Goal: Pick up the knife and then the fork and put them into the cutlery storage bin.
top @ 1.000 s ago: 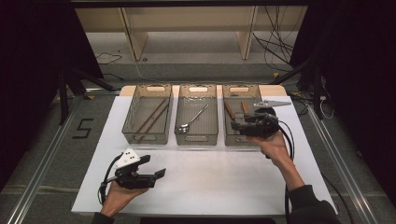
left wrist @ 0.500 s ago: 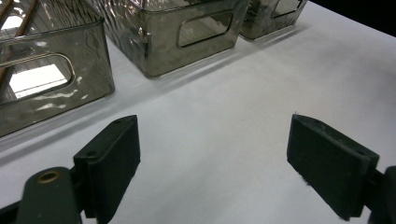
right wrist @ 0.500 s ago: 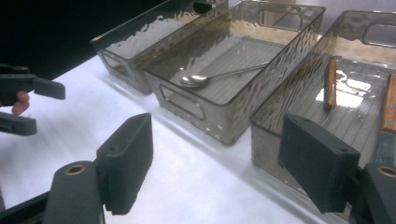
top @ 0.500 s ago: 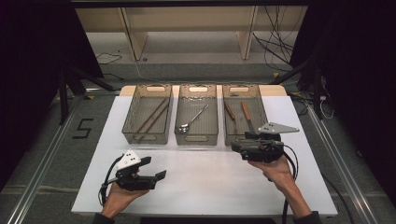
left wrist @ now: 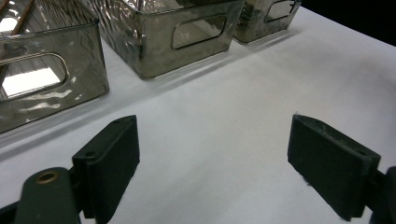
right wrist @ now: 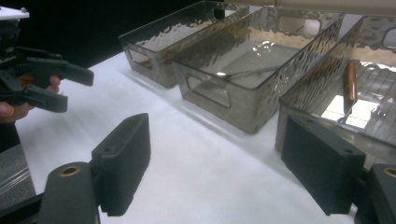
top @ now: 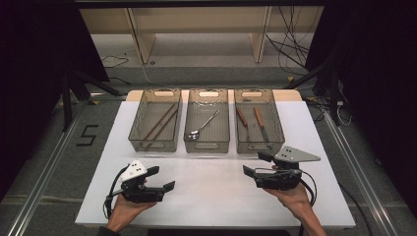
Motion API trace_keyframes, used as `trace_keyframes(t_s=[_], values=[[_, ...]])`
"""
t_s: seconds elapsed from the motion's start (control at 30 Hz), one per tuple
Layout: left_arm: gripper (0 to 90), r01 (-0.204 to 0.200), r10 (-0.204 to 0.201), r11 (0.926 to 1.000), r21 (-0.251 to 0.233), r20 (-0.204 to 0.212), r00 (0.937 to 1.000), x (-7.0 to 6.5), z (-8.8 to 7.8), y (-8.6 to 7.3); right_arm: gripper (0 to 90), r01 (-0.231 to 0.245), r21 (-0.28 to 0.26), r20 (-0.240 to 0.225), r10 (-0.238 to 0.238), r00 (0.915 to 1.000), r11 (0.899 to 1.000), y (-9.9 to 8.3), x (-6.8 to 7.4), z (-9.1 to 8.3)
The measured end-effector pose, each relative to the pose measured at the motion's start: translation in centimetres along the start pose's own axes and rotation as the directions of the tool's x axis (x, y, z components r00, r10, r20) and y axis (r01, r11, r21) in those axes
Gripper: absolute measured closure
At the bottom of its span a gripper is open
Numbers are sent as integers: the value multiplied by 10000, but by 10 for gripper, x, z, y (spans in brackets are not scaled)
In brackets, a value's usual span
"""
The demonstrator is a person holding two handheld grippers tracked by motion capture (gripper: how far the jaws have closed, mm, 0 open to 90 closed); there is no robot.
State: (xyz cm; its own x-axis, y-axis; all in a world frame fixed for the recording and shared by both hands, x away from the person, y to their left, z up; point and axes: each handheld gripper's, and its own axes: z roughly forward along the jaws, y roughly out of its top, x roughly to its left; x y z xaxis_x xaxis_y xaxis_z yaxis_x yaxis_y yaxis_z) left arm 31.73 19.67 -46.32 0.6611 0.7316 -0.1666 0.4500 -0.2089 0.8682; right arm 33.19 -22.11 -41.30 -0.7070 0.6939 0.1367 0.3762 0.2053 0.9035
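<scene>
Right gripper point(top: 255, 164): jaws stand wide apart with nothing between them; they have just been opening further. Held low over the white mat point(top: 216, 196), just in front of the right bin point(top: 259, 142), jaws pointing toward the middle of the mat. In the right gripper view its two black pads point(right wrist: 123, 161) frame bare mat, with the right bin's near wall close behind the right-hand pad.

Left gripper point(top: 161, 178): jaws likewise spread, empty. It sits well in front of the left bin point(top: 153, 142), near the mat's front edge, jaws pointing toward the mat's centre. Left gripper view: pads point(left wrist: 109, 163) over bare mat, bin fronts ahead.

Bins: three clear ribbed bins in a row at the far side of the mat, each with a handle cut-out.
- Right bin: two brown-handled knives point(top: 260, 124) lying lengthwise, side by side; one handle point(right wrist: 350, 86) shows through the wall in the right gripper view.
- Middle bin point(top: 207, 145): one metal spoon point(top: 202, 126), laid diagonally, bowl toward the front.
- Left bin: a pair of dark chopsticks point(top: 160, 123), diagonal.

Neither gripper touches any bin or utensil.
</scene>
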Motion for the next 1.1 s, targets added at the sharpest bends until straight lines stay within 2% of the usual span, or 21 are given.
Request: trace_keyframes(t_s=[0.43,0.57,0.83,1.1], values=[[162,23,-20,9998,-181,158,9999,-1,-4,-6,221,-267,88,70,266,9996,9996,-39,5,3],[162,94,-89,9995,-299,189,9998,-2,-5,-8,221,-426,-61,41,426,9991,9991,-43,5,1],[161,183,-176,9989,-433,173,9997,0,-6,-8,221,-555,-33,159,555,9983,9985,-51,3,-1],[161,112,-105,9993,-360,189,9998,-1,-4,-9,221,-643,-56,176,644,9978,9979,-51,2,-1]])
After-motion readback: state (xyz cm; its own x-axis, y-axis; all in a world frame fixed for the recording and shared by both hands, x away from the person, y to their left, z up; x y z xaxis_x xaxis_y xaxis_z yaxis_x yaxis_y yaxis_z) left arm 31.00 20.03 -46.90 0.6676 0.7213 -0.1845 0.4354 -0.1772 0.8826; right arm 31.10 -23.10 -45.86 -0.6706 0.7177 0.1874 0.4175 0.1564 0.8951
